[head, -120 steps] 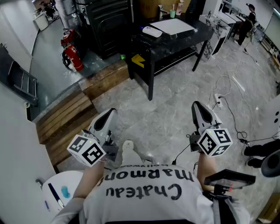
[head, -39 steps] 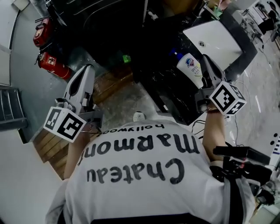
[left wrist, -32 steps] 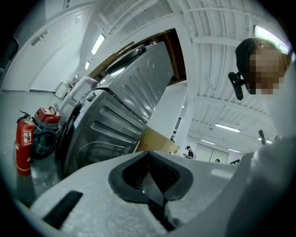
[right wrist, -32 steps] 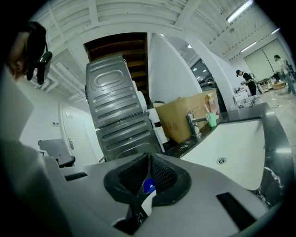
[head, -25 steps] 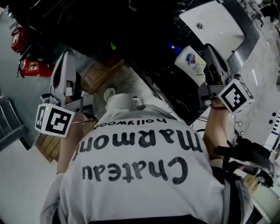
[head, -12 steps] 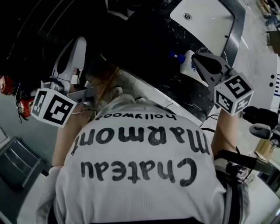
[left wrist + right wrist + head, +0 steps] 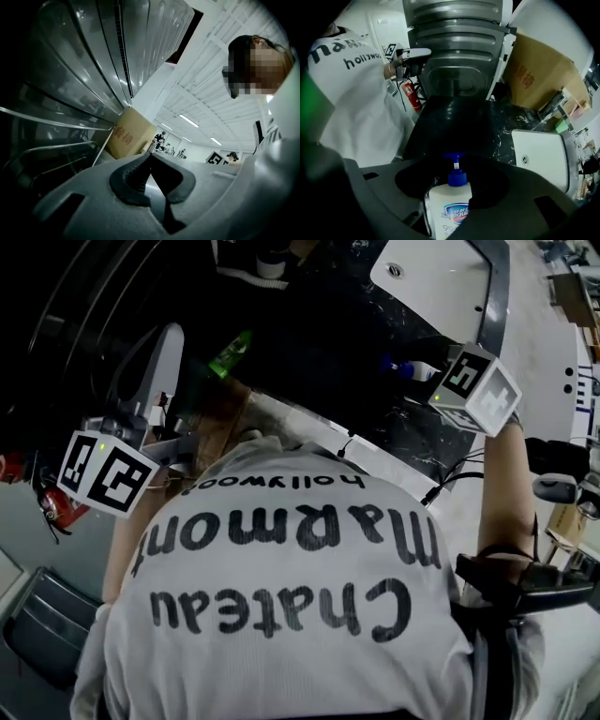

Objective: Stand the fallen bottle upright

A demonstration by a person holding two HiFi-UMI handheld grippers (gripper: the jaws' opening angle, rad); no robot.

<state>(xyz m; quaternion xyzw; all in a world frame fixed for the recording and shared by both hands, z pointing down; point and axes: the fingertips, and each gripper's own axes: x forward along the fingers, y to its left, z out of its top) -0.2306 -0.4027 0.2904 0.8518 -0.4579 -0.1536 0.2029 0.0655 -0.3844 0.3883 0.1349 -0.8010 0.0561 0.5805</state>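
Opening around the bottle (image 7: 449, 211), the right gripper (image 7: 457, 183) is pointing steeply downward; its jaws have just been spreading and are now standing wide, with the bottle between them and, as far as the right gripper view shows, no pad pressing on it. The bottle is standing with its blue pump (image 7: 457, 164) uppermost on the dark marbled table top (image 7: 454, 126), near the table's front edge and just beside a white panel (image 7: 539, 157); in the head view only part of its white body is showing past the gripper's marker cube (image 7: 478, 390). Judged from this, the bottle is already resting upright and the release is under way.

Handling: the body is looking like smooth, glossy plastic, stiff enough to clamp but likely slippery; with liquid inside it is probably moderately heavy and inclined to rock on its narrow base. If a re-grip is becoming necessary, the pads should be taking the broad faces of the body around mid-height; the pump and its thin neck are offering a poor, fragile hold.

The left gripper (image 7: 150, 157) is taking no part; its jaws are meeting at the tips with nothing between them, and it is pointing level toward a ribbed metal cabinet (image 7: 93, 70) and a cardboard box (image 7: 129, 136).
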